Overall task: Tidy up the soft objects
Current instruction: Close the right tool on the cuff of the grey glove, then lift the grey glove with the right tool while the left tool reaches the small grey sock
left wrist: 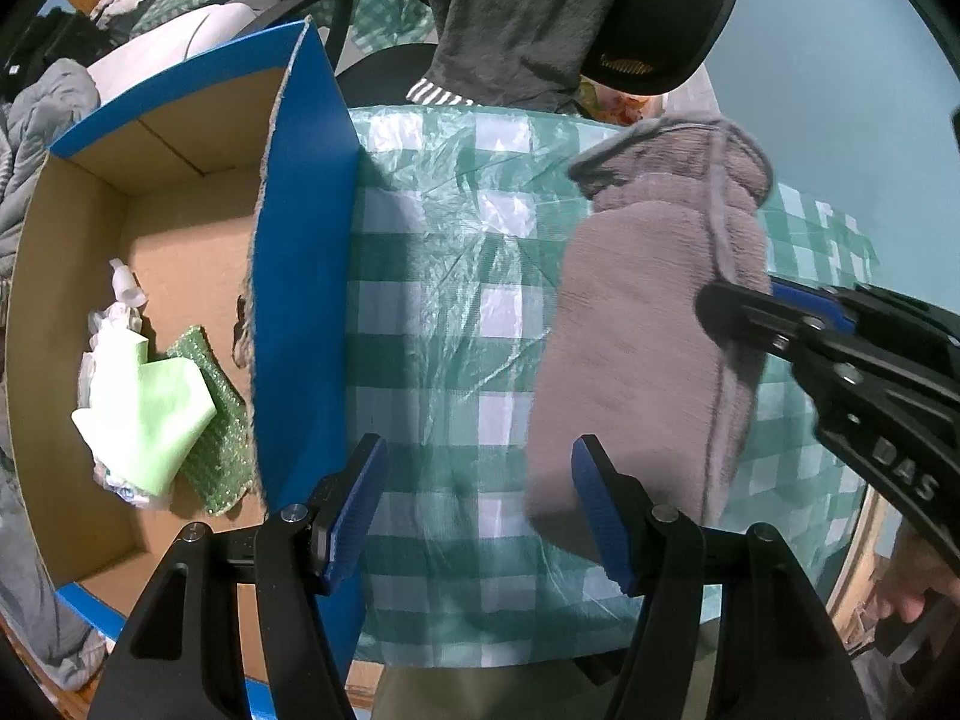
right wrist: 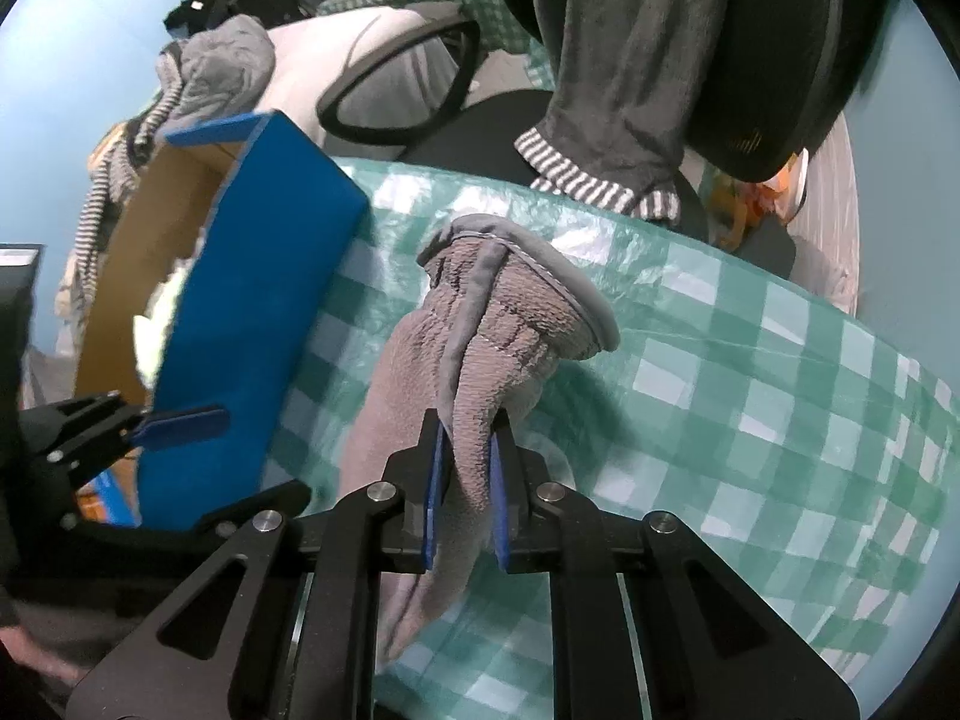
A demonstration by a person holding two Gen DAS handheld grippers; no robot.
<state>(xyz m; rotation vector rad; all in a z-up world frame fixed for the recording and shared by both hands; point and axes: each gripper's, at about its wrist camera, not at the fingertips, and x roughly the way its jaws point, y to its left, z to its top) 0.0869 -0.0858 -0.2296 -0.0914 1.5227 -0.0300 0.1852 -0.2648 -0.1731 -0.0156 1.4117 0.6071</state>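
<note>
A grey fleece glove (right wrist: 480,348) lies on the green checked tablecloth (right wrist: 750,420). My right gripper (right wrist: 468,480) is shut on the glove, its blue pads pinching a bunched fold of the fabric. In the left wrist view the same glove (left wrist: 636,324) spreads across the cloth, with the right gripper (left wrist: 720,306) biting its right edge. My left gripper (left wrist: 480,504) stands open above the cloth, between the box wall and the glove, with nothing between its fingers. An open cardboard box (left wrist: 300,276) with blue outer walls sits to the left.
Inside the box lie a light green cloth (left wrist: 150,420), a green sponge-like pad (left wrist: 222,432) and crumpled white plastic (left wrist: 108,330). A dark office chair (right wrist: 750,60) draped with a grey garment (right wrist: 624,78) stands behind the table. Heaped clothes (right wrist: 216,72) lie at the far left.
</note>
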